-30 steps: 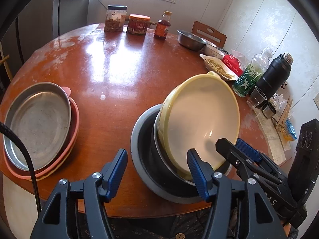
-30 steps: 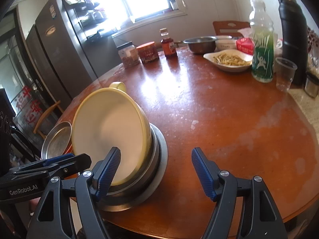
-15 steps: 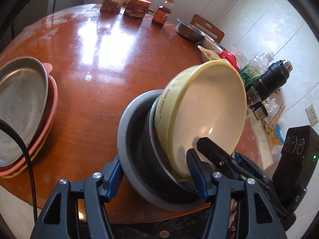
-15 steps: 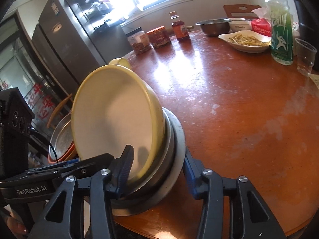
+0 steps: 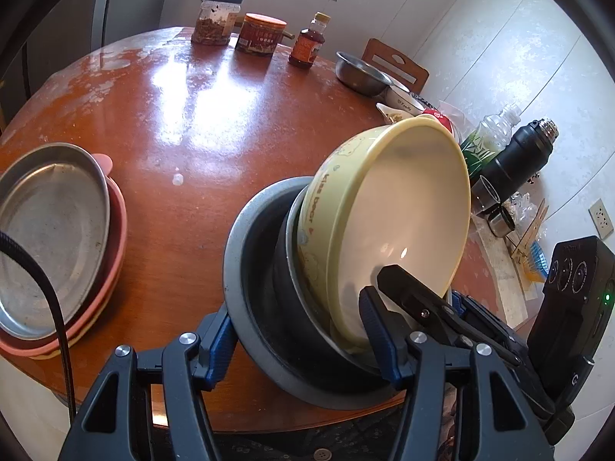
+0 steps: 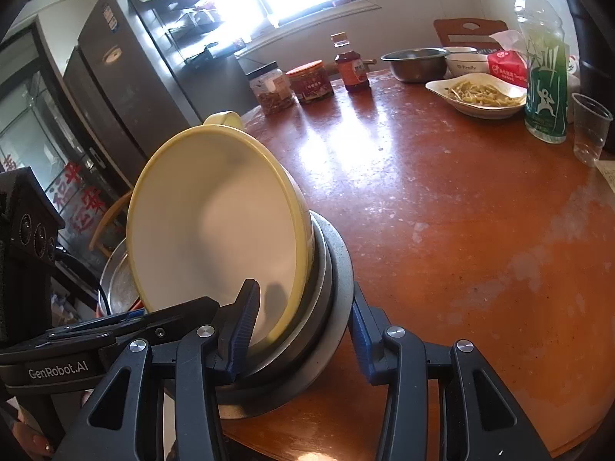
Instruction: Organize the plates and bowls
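Both grippers straddle the near rim of one nested stack: the left gripper (image 5: 300, 336) has one blue pad under the outer wall of the grey metal basin (image 5: 246, 269) and the other inside the yellow bowl (image 5: 388, 226), and the right gripper (image 6: 301, 332) mirrors it, one pad in the bowl and one outside the basin. Each pair of jaws seems closed on the stacked rims, though whether the pads press firmly or only touch is hard to judge at this angle. The stack is tipped up on its far edge at the near side of the round wooden table (image 5: 184, 115), so the step in hand looks like lifting the bowls together. The next move calls for an even raise with both hands and a level carry, perhaps toward the steel plate (image 5: 50, 230) resting on pink plates (image 5: 115, 238). The middle bowl between basin and yellow bowl is mostly hidden, and the basin's underside cannot be seen.
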Tool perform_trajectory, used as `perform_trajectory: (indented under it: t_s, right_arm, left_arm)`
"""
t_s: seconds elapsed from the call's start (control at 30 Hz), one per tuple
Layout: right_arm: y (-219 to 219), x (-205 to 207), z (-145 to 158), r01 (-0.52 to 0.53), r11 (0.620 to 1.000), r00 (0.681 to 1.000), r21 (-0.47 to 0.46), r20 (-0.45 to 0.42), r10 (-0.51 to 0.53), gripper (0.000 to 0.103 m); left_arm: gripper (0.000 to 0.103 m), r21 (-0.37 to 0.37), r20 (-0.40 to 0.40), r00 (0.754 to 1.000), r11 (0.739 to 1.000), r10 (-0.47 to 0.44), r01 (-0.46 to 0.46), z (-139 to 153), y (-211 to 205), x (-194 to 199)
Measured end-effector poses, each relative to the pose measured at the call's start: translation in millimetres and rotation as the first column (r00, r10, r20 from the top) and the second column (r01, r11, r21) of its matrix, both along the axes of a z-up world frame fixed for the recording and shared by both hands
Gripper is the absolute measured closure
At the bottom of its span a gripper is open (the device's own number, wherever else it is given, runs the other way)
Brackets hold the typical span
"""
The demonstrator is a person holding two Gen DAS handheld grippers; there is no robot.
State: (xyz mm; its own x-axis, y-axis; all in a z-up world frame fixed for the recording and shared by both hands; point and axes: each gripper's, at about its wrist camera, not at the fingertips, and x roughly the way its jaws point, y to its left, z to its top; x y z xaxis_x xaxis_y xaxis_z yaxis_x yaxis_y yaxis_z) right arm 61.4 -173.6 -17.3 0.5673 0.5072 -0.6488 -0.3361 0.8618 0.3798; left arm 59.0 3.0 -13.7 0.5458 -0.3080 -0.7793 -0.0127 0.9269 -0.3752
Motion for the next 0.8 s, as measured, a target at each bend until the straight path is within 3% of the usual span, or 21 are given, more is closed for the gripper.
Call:
perform_trajectory:
  t_s: [0.8]
  right_arm:
    - [66.5,-0.4,31.7,-0.100,0.995,0.991,-0.015,0.084,0.101,0.057]
  left_arm:
    - [0.043,0.020,0.100,0.990,0.994,0.101,-0.104,34.4,62.0,-32.2]
